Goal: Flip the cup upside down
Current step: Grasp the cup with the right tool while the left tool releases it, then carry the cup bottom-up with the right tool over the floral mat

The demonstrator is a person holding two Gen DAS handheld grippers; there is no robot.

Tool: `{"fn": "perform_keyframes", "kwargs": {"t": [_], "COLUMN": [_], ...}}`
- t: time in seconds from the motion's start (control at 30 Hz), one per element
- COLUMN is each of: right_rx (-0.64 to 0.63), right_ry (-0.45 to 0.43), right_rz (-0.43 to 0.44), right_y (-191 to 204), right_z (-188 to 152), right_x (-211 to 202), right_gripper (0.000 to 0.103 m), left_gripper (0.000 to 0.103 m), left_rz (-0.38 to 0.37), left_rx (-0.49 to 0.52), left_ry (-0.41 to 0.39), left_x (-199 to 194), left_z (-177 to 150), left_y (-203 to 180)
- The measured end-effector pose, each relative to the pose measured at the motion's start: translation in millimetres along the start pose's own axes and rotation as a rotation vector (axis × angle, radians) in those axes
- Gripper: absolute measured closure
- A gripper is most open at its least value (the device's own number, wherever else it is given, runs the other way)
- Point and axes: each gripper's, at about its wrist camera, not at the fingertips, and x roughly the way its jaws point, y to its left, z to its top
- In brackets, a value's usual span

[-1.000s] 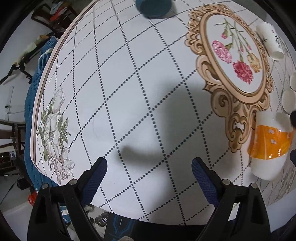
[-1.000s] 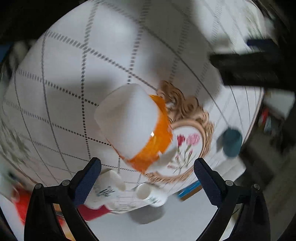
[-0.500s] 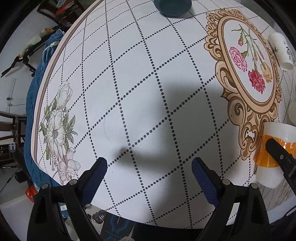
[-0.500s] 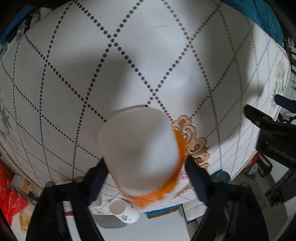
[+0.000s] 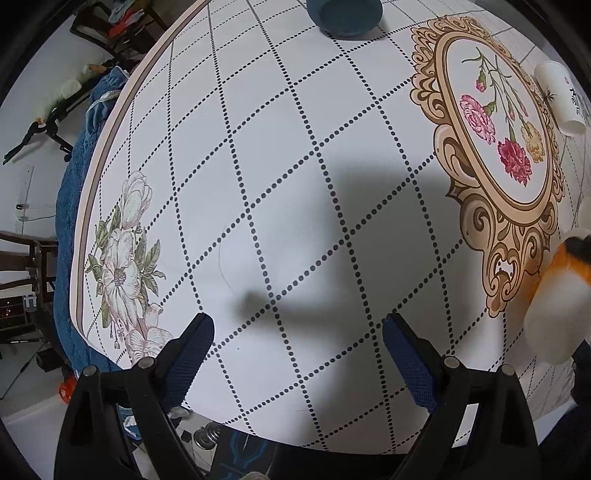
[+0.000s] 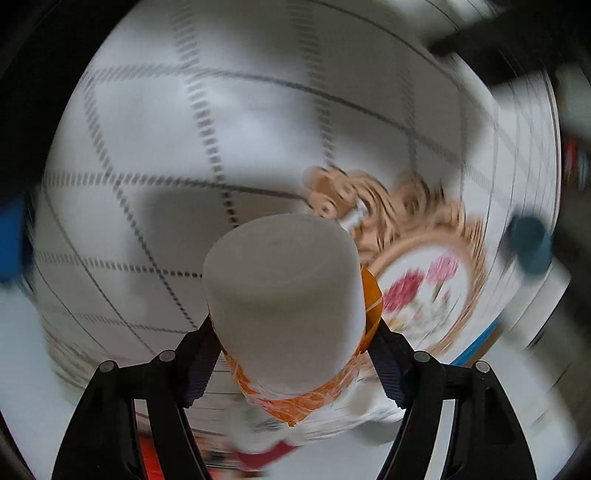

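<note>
The white cup with an orange band (image 6: pixel 288 295) fills the middle of the right wrist view, its closed base pointing away from the camera. My right gripper (image 6: pixel 291 332) is shut on it, fingers pressed against its sides at the orange band, held above the table. The view is motion-blurred. The same cup (image 5: pixel 557 299) shows blurred at the right edge of the left wrist view, tilted. My left gripper (image 5: pixel 297 343) is open and empty above the patterned tablecloth (image 5: pixel 258 166).
A dark teal bowl (image 5: pixel 345 14) stands at the far edge of the table. A white paper cup (image 5: pixel 559 98) lies on its side at the far right. The table's left edge (image 5: pixel 110 147) drops to a blue cloth and chairs.
My right gripper closed on the orange-banded cup, lifted it and is turning it quickly. In the left wrist view the cup went from standing to tilted and blurred. My left gripper stayed open.
</note>
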Motion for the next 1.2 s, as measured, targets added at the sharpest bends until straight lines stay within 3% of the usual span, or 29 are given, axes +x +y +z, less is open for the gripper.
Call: {"fn": "perform_keyframes", "kwargs": {"t": [0.27,0.53,0.83,0.97,1.2], "right_rx": [0.589,0.952,1.313,1.393,1.427], "right_ry": [0.055,0.093,0.104,0.099,0.105], "right_rz": [0.406,0.775,1.147,1.231,1.225], "right_y": [-82.2,-114.7,-110.3,-99.4,-104.6], "right_z": [-33.8,-76.7,-116.5,-123.0,-128.3], "right_x": [19.1,58.2,101.2,108.1,113.5], "right_gripper": [0.027,0.027,0.027,0.027,0.027], "left_gripper": [0.01,0.01,0.01,0.01,0.01], "left_rz": [0.003,0.0,-0.01,-0.017,-0.024], "left_rx": [0.005,0.017,0.032,0.037,0.058], "left_ry": [-0.015,-0.03,-0.031,-0.028,-0.031], "left_x": [-13.6,-22.5,-25.3,-23.6,-23.1], "left_z": [6.0,10.4,9.6,10.5,9.9], "left_y": [1.4,4.8,-1.1,-4.1,-11.7]}}
